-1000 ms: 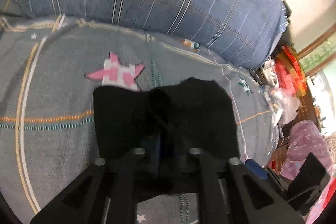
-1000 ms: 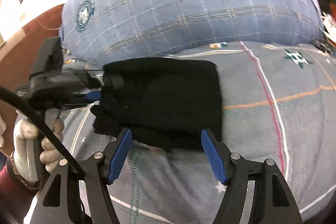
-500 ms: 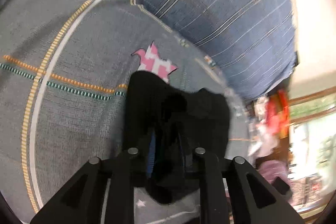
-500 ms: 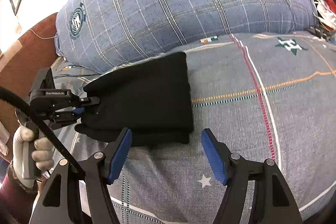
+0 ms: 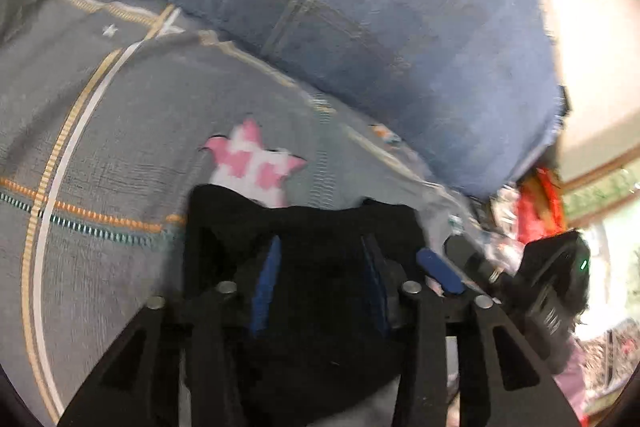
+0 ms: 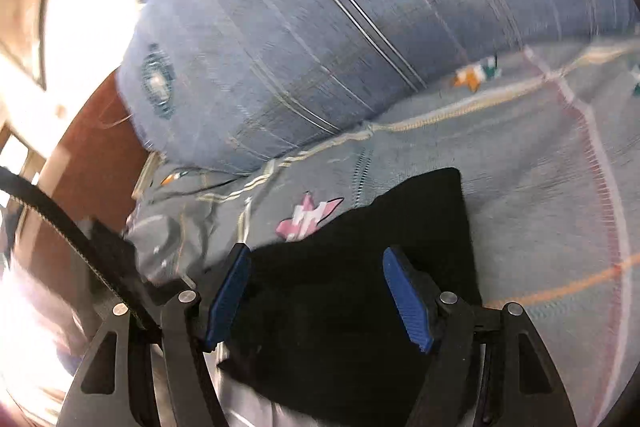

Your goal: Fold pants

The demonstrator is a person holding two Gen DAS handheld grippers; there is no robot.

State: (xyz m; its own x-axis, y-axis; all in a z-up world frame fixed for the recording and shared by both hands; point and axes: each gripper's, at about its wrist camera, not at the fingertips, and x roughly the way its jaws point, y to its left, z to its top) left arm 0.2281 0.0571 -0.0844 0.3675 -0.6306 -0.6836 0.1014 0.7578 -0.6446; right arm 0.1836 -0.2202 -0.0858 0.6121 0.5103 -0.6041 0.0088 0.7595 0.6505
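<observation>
Left gripper [image 5: 320, 279] first: its blue-padded jaws have just been opening, and now they stand a bit apart over the folded black pants [image 5: 320, 307], with dark cloth between them; too blurry to say if the pads actually touch it. Right gripper [image 6: 316, 291] is spread wide, hovering over the same pants [image 6: 360, 287], nothing pinched.

Biggest thing around is the big blue plaid cushion [image 5: 360, 27] at the back, bulging over the grey patterned bedspread [image 5: 120, 147] that has orange, white and teal stripes. The pants sit on that bedspread as a compact bundle, right in front of both claws. A pink-and-white checkered star patch [image 5: 256, 167] peeks out just behind the pants' far edge.
</observation>
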